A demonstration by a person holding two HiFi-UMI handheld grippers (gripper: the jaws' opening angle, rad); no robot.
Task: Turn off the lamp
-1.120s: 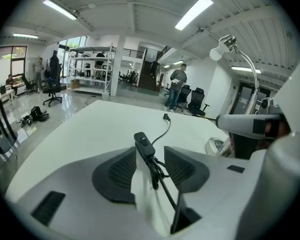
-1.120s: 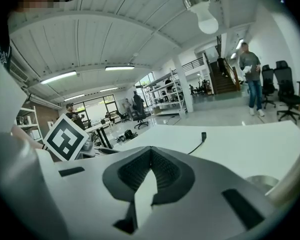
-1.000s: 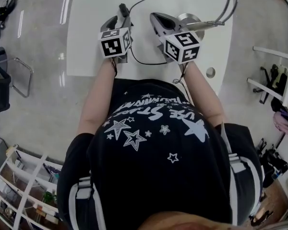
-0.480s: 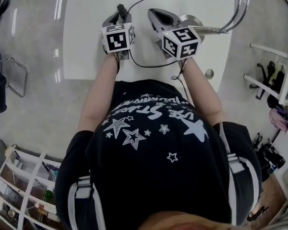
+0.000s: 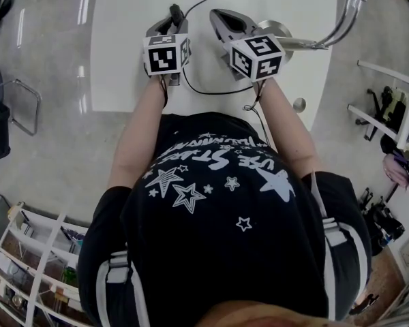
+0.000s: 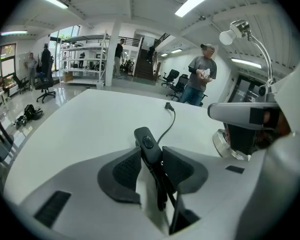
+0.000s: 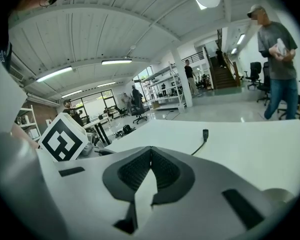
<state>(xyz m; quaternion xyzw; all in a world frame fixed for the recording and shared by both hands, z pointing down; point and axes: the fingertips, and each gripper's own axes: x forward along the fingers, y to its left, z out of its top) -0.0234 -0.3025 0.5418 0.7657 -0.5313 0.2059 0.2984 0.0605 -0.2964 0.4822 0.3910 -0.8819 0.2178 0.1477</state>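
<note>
**Q:** L side, status?
**Me:** L gripper (image 6: 151, 152) is up off the table (image 5: 133, 39), nose tilted down. Its fingers (image 6: 121, 171) have just been closing. The black inline switch (image 6: 146, 140) stands upright btw the pads. Both pads are on it, so it's pinched w/ the fingers partway shut. The round button faces the cam.

**Q:** Cord?
**Me:** The black cord (image 6: 171, 120) runs from the switch away across the white top. It ends in a small plug (image 6: 168, 105) lying loose on the table. More cord hangs below the switch, behind the pads.

**Q:** R side?
**Me:** R gripper (image 7: 150, 151) has nothing in it. Its fingers (image 7: 132, 173) meet at the tips w/ nothing btw them. It's held just beside the L one, on its right, not touching it.

**Q:** Lamp?
**Me:** The lamp (image 5: 278, 27) sits on the table on a round chrome base, just beside the R gripper's nose. The chrome neck goes off to the right and bends up. The bulb head (image 6: 230, 33) is high above, over the R gripper. Can't tell if it's lit.

**Q:** Bkgd?
**Me:** A person in a cap (image 6: 202, 71) stands past the table's far edge. There's a shelving rack (image 6: 85, 54) further back on the left, w/ office chairs near it.
</note>
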